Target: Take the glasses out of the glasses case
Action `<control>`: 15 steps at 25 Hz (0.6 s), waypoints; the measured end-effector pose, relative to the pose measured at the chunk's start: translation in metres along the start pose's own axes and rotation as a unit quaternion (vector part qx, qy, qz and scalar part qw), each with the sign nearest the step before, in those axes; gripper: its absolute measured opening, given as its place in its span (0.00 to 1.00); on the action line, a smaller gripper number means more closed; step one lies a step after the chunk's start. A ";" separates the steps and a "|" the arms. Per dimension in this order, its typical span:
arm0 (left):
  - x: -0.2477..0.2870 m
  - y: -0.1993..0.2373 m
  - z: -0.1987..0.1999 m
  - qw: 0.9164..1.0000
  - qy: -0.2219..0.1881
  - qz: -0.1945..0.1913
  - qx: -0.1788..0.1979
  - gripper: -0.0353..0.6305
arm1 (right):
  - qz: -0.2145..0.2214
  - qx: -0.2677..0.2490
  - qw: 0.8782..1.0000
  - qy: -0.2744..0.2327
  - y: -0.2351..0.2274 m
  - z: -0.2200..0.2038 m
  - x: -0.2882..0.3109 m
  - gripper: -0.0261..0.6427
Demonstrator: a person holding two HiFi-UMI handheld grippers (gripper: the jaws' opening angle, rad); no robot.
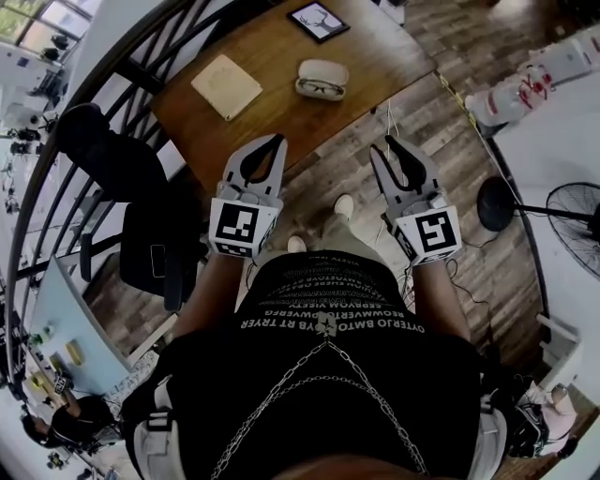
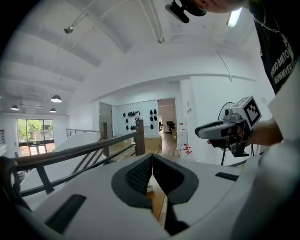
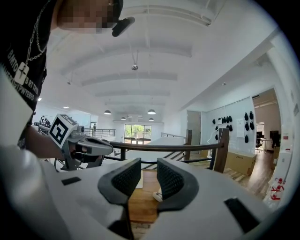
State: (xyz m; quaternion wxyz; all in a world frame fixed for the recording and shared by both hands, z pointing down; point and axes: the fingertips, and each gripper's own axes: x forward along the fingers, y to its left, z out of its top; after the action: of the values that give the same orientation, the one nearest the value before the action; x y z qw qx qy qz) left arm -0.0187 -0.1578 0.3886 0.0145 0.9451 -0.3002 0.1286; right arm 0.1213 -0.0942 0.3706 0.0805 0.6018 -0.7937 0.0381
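Observation:
On the wooden table (image 1: 281,112), an open white glasses case (image 1: 322,77) lies with dark-framed glasses (image 1: 321,89) inside. Both grippers hover above the floor, short of the table's near edge and well away from the case. My left gripper (image 1: 277,142) has its jaw tips pressed together with nothing between them, which the left gripper view (image 2: 151,158) confirms. My right gripper (image 1: 384,145) is narrowly open and empty. In the right gripper view (image 3: 149,164) a bit of the white case (image 3: 158,196) shows through the gap.
A beige sheet (image 1: 226,86) lies left of the case, and a framed picture (image 1: 319,21) sits at the table's far edge. A black railing (image 1: 84,103) curves along the left by a black chair (image 1: 145,239). A standing fan (image 1: 572,217) is at the right.

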 end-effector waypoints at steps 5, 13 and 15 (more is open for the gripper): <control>0.026 0.004 0.000 1.000 0.000 0.006 -0.003 0.10 | 0.009 -0.003 1.000 0.004 -0.021 -0.007 0.013 0.20; 0.060 0.016 0.003 1.000 0.005 0.023 -0.005 0.10 | 0.025 0.001 1.000 0.006 -0.052 -0.004 0.041 0.20; 0.067 0.021 0.005 1.000 0.007 0.030 -0.008 0.10 | 0.034 -0.002 0.999 0.006 -0.059 -0.003 0.048 0.20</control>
State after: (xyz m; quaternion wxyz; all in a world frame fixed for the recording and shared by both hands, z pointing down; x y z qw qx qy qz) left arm 0.0232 -0.2132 0.3993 0.0201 0.9347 -0.3291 0.1330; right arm 0.1656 -0.1554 0.3793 0.0850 0.5744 -0.8130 0.0428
